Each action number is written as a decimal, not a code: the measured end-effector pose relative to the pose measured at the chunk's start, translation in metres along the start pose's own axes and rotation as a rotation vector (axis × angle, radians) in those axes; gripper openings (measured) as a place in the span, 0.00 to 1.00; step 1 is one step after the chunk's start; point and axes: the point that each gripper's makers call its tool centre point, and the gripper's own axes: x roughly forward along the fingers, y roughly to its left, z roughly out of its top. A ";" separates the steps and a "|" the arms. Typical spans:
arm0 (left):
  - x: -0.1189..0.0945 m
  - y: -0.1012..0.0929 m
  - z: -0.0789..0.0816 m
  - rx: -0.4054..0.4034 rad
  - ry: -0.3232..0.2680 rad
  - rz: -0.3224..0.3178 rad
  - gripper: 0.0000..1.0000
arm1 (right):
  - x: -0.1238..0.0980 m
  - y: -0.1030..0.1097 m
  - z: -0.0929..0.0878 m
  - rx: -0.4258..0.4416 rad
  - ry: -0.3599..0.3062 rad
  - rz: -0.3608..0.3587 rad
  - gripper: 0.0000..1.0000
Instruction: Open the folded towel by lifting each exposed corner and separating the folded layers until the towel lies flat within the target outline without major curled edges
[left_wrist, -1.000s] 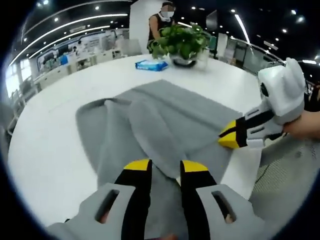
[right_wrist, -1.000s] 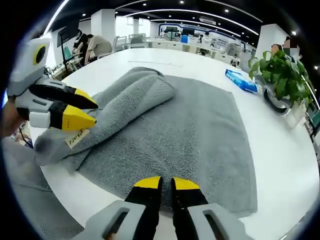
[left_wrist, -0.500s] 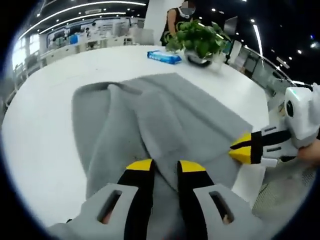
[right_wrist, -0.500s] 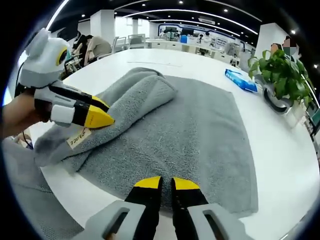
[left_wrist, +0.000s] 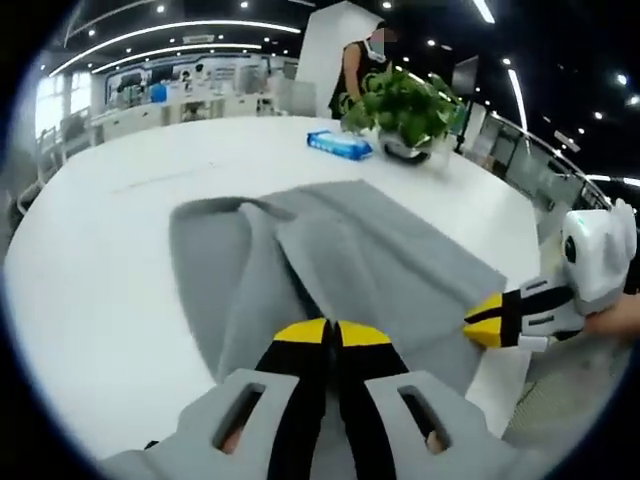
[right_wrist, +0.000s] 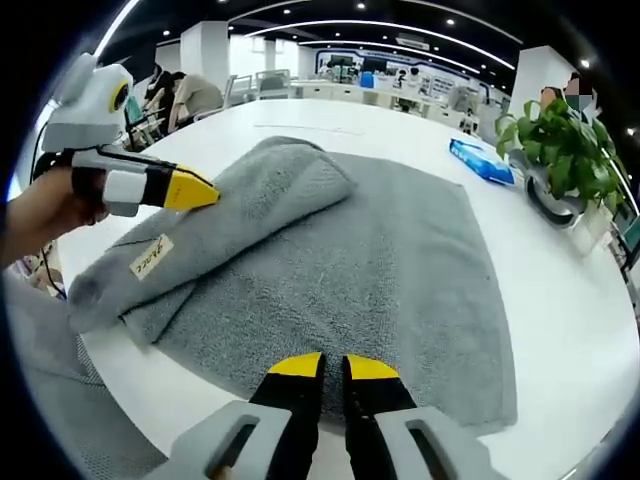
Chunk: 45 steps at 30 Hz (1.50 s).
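Judging by its thick terry pile, the grey towel (right_wrist: 380, 270) is soft, limp and light enough for one jaw pair to lift, though it will sag and drag its lower layer along if pulled fast. It lies on the round white table (right_wrist: 560, 290), its near hem close to the table's near edge in the right gripper view, with one side folded over into a long doubled band running from the near left corner toward the middle. A white label (right_wrist: 148, 257) shows on that band near its corner.

The best hold, I think, is the free corner of the folded band beside the label (a pinch through the top layer only), since cloth grips well but a mid-panel grab would bunch both layers.

The left gripper (left_wrist: 332, 331) has its yellow tips pressed together over the fold; whether any cloth is caught between them cannot be told from the left gripper view. In the right gripper view it (right_wrist: 205, 193) hangs at the band's upper edge. The right gripper (right_wrist: 334, 366) has its tips nearly together, a narrow gap left, holding nothing, low over the near hem.

Counted: one towel, one label, one potted plant (right_wrist: 562, 140), one blue tissue pack (right_wrist: 482, 161), two grippers.
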 end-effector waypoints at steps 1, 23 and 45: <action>-0.001 0.005 0.001 0.011 -0.006 0.010 0.02 | 0.000 0.000 0.000 -0.001 -0.001 0.000 0.05; -0.061 0.131 -0.004 0.000 -0.035 0.266 0.02 | 0.000 0.000 0.000 -0.007 -0.012 -0.003 0.05; -0.093 0.219 -0.017 -0.028 0.008 0.411 0.02 | 0.000 0.000 -0.001 -0.010 -0.021 -0.005 0.04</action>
